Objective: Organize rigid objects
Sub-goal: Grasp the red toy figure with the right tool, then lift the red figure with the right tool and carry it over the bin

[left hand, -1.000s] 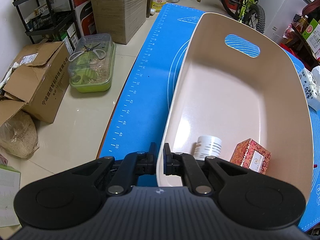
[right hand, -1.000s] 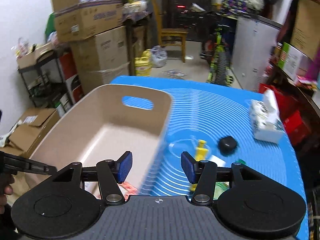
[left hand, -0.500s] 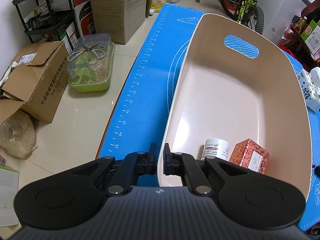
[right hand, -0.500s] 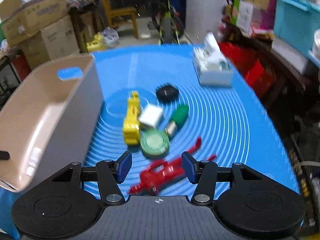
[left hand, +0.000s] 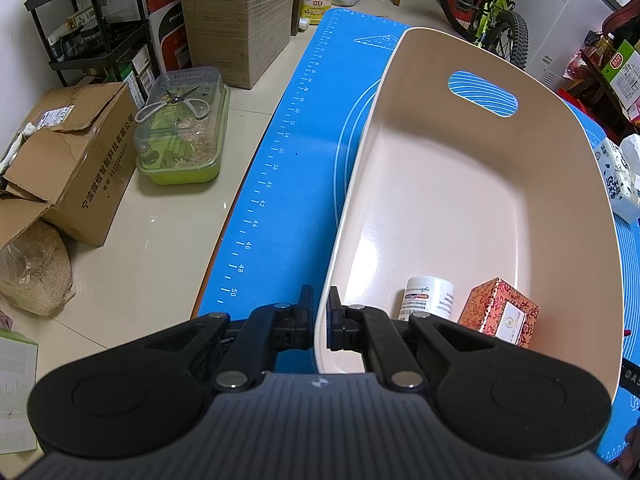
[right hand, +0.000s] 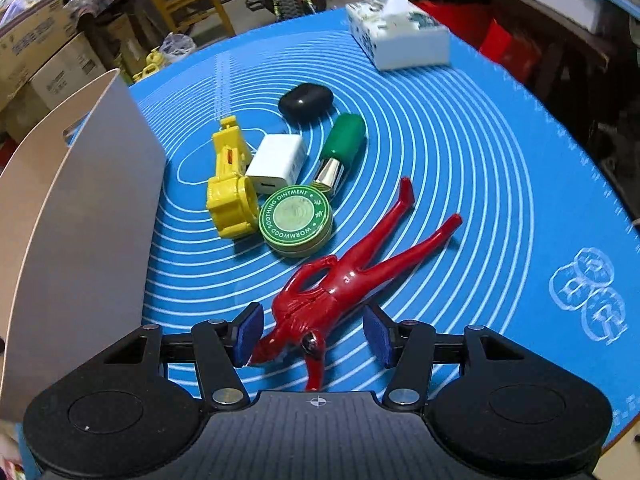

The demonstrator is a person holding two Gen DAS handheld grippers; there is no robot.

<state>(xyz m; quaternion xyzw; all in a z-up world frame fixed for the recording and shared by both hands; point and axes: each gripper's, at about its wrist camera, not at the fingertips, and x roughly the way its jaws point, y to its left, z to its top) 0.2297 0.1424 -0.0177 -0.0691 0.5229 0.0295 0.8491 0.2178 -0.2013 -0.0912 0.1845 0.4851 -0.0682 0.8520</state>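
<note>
My left gripper point(left hand: 319, 316) is shut on the near rim of a beige bin point(left hand: 460, 184). Inside the bin lie a white bottle point(left hand: 427, 297) and a red patterned box point(left hand: 500, 312). My right gripper point(right hand: 314, 330) is open, its jaws on either side of a red figurine-shaped tool point(right hand: 344, 280) lying on the blue mat point(right hand: 480, 152). Beyond it lie a green ointment tin point(right hand: 295, 220), a yellow plastic part point(right hand: 231, 186), a white charger point(right hand: 276, 162), a green lipstick point(right hand: 342, 148) and a black case point(right hand: 306, 100). The bin's wall point(right hand: 80, 216) stands at the left.
A tissue box point(right hand: 400, 38) sits at the mat's far edge, also at the right in the left wrist view point(left hand: 620, 176). Cardboard boxes point(left hand: 68, 152), a green tray with scissors point(left hand: 180, 136) and a bicycle point(left hand: 488, 8) stand on the floor around the table.
My right gripper has swung away from the bin to the right and come down over the red tool. The white bottle shifted a little inside the bin. The left gripper kept its hold.
</note>
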